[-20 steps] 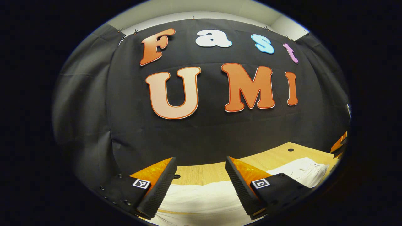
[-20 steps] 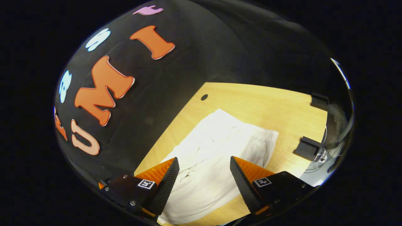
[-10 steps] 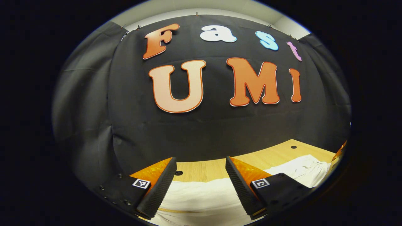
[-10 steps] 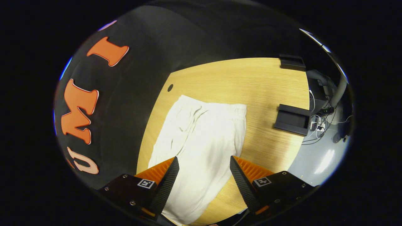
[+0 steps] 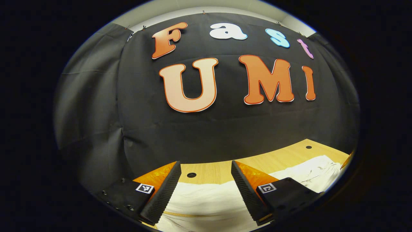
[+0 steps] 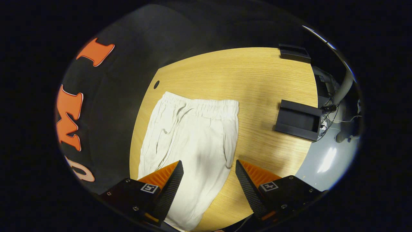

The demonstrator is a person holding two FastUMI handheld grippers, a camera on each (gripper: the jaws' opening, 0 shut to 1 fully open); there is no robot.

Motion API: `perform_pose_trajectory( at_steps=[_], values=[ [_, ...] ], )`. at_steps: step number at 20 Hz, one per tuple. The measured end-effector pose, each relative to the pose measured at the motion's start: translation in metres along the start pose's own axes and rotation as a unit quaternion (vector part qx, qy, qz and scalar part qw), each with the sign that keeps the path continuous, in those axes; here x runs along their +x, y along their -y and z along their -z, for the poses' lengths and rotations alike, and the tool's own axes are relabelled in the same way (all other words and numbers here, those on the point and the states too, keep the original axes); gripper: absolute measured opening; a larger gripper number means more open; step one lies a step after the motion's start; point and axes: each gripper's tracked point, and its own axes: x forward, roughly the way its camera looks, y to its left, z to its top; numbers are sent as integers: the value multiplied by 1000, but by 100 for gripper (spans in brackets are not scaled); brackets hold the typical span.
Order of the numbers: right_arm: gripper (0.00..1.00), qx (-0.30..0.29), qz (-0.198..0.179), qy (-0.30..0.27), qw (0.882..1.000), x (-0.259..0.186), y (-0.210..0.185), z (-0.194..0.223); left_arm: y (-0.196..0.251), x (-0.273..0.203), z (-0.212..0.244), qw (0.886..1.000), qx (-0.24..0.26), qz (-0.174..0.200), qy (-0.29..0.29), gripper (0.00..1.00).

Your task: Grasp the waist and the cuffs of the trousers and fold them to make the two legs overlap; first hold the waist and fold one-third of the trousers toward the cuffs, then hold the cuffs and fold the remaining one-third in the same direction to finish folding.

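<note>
Right gripper (image 6: 209, 175): fingers spread, empty, above the trousers.
Left gripper (image 5: 205, 180): fingers spread, empty, low over pale cloth.
Trousers: white, thin cotton trousers (image 6: 190, 138), flat on the light wooden table (image 6: 257, 77), gathered waistband (image 6: 201, 104) farthest from the right gripper.
Handling: likely light, limp, prone to wrinkling.
Hold: pinch the waistband corners.

Left gripper view low, facing wall; right gripper view high, downward; shared trousers (image 6: 193, 141).
</note>
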Motion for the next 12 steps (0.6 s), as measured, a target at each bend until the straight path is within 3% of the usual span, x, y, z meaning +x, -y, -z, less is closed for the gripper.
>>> perform_pose_trajectory(
  at_steps=[4, 12],
  values=[
    [99, -5, 17, 4, 1000, 13, 7, -10, -7, 0, 3, 1000, 7, -13, -6, 100],
    [99, 7, 4, -11, 1000, 36, -9, -16, -16, 0, 10, 999, 5, -30, -18, 100]
  ],
)
